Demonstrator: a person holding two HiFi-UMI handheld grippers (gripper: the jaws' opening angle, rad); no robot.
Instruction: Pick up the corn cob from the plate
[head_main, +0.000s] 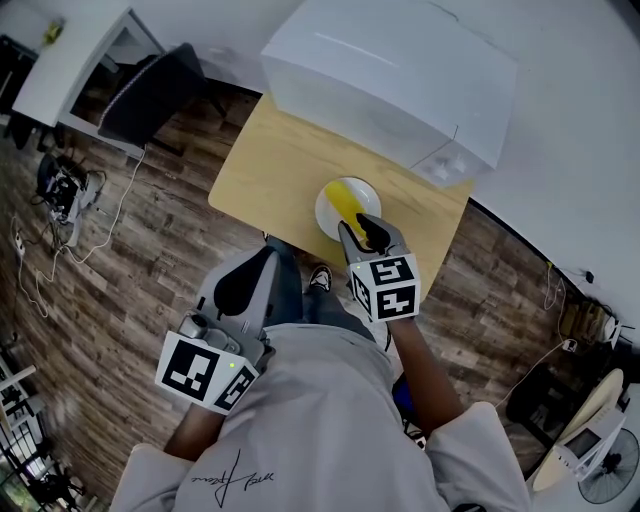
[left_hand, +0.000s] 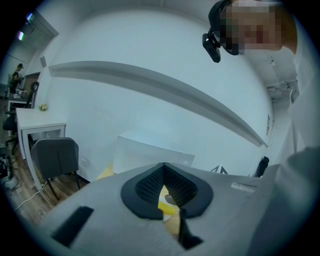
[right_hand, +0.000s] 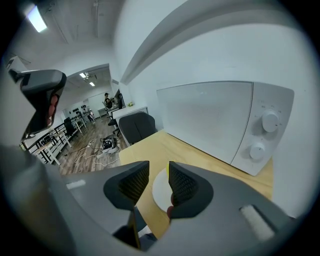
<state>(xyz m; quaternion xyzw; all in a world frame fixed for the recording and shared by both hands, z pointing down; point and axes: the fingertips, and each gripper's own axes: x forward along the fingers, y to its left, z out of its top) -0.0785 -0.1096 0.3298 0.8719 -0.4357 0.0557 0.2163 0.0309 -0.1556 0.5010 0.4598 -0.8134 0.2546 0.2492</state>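
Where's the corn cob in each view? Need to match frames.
Head view: corn cob on the plate, centre, just ahead of the right gripper.
Left gripper view: low centre, a yellow patch seen through the gap in the jaws.
Right gripper view: centre, only a yellow sliver beside one jaw.
Shared landmark: the white microwave behind the plate.

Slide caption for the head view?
Right tongs, jaws apart, poised at the corn cob on a white plate.
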